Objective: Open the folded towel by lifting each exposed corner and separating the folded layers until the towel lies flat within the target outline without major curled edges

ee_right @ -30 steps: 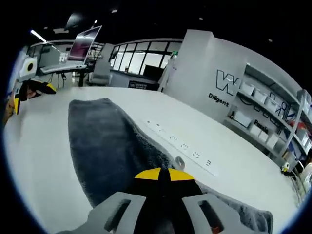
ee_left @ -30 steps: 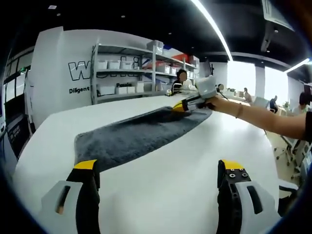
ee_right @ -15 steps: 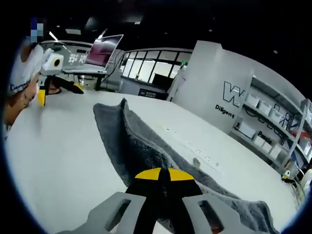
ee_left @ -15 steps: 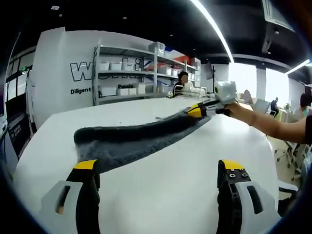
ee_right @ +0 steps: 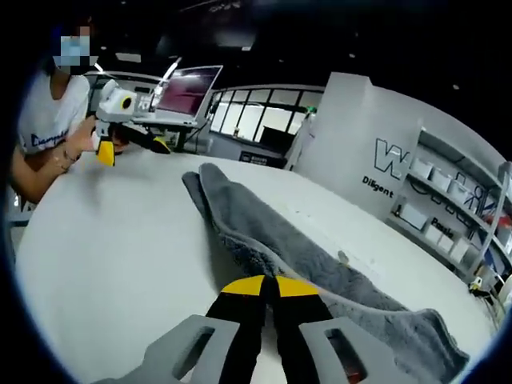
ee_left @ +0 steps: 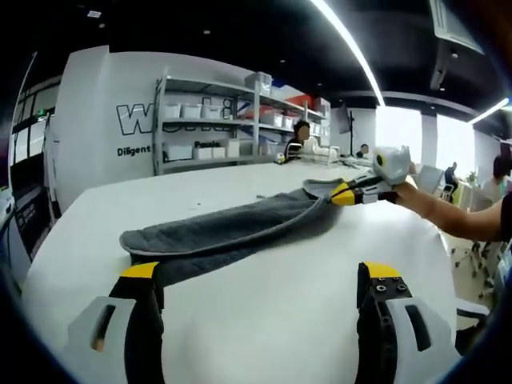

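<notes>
On the white table (ee_left: 264, 304) the grey towel (ee_left: 232, 228) lay stretched, one long edge raised. Left gripper (ee_left: 264, 280) waited near it, jaws apart; right gripper (ee_right: 268, 286) was clamped on its far corner. Soft, limp, light — best pinched by corners.

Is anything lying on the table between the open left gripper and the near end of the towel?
Nothing visible does. Bare white table lies between the left gripper and the grey towel; the right gripper is clamped on its far end.
</notes>
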`<state>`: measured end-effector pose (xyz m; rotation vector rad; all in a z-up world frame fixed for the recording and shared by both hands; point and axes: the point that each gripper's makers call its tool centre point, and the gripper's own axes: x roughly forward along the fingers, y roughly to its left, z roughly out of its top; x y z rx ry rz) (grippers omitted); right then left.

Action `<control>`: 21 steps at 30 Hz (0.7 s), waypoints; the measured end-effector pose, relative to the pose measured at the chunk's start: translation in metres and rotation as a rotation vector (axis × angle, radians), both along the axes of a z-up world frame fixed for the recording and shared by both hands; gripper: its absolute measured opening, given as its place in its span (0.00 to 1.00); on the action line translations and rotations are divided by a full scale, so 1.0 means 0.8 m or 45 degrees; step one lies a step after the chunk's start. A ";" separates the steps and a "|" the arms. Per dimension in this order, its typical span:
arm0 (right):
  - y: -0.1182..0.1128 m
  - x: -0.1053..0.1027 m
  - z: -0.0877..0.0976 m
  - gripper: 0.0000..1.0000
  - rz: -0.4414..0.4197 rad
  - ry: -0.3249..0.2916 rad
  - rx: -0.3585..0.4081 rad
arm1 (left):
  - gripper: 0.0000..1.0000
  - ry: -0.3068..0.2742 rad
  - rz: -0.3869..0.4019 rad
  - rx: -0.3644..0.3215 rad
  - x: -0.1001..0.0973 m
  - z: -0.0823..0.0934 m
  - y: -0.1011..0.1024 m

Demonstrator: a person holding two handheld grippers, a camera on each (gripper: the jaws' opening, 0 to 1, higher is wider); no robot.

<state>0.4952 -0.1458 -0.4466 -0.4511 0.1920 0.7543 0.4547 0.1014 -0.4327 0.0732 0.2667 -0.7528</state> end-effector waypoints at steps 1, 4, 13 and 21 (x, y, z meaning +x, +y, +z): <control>0.001 -0.003 -0.005 0.00 0.011 0.012 -0.020 | 0.99 0.000 0.001 -0.001 0.001 0.000 0.000; 0.002 -0.008 -0.021 0.00 0.023 0.037 -0.079 | 0.99 0.000 0.003 -0.002 0.001 0.001 0.001; 0.003 -0.013 -0.053 0.00 0.025 0.189 -0.072 | 0.99 0.007 0.008 0.001 0.003 -0.001 0.003; 0.004 -0.016 -0.060 0.01 0.015 0.219 -0.030 | 0.99 0.008 0.006 0.007 0.003 -0.002 0.004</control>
